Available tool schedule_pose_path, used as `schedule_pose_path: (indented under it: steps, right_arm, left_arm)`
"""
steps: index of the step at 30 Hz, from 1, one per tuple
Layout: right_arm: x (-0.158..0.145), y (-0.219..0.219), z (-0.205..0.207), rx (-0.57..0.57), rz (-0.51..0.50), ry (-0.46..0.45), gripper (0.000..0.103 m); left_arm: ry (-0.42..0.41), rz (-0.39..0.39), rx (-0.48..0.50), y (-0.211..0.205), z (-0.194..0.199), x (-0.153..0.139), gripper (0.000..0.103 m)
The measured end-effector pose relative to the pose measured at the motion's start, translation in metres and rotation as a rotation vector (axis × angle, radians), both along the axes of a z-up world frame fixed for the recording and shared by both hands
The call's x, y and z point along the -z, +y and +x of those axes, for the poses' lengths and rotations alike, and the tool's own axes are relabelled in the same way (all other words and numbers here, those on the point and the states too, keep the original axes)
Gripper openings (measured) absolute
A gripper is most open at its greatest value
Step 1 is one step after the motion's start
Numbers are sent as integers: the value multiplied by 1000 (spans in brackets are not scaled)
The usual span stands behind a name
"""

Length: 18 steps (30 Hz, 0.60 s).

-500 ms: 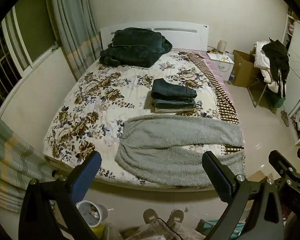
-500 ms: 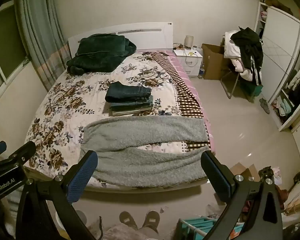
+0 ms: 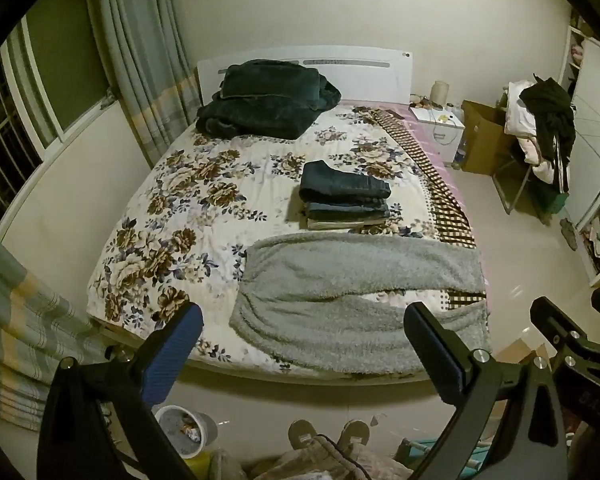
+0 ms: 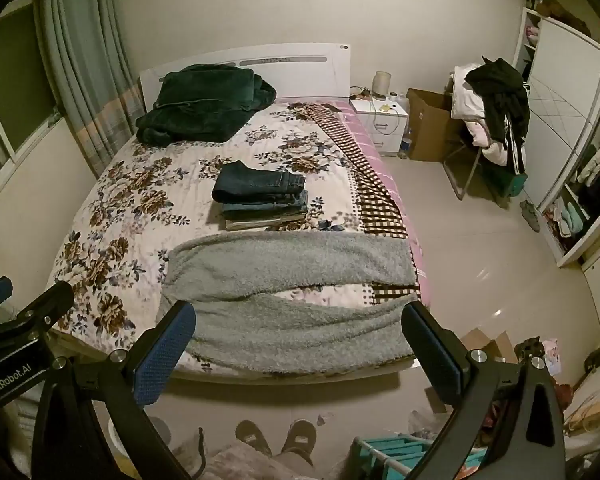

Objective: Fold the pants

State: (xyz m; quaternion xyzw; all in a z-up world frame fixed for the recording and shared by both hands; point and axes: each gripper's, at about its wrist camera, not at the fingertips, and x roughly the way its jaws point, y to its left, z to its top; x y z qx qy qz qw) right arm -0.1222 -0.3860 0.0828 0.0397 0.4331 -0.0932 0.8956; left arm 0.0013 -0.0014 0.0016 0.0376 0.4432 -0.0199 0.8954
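Grey fleece pants [image 3: 360, 296] lie spread flat across the near end of the floral bed [image 3: 172, 216], waist to the left, both legs reaching to the right edge. They also show in the right wrist view [image 4: 292, 300]. My left gripper [image 3: 304, 344] is open and empty, held in the air short of the bed's near edge. My right gripper [image 4: 300, 344] is also open and empty, at a similar height above the floor. A stack of folded jeans [image 3: 346, 196] sits behind the pants, also seen in the right wrist view [image 4: 262, 196].
A dark green blanket [image 3: 264, 100] lies at the headboard. A nightstand [image 4: 380, 124], cardboard box [image 4: 428, 128] and a chair piled with clothes [image 4: 496, 108] stand right of the bed. A bin [image 3: 184, 432] and a teal rack [image 4: 396, 456] sit by my feet.
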Motion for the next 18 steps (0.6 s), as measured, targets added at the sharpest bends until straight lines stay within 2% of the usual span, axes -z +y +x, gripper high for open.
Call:
schedule_pose_path:
  steps: [18]
  right_arm:
    - [-6,1,-2,-7,4,-3,103]
  left_arm:
    - [-4,-2,2,-2,0,-5,103]
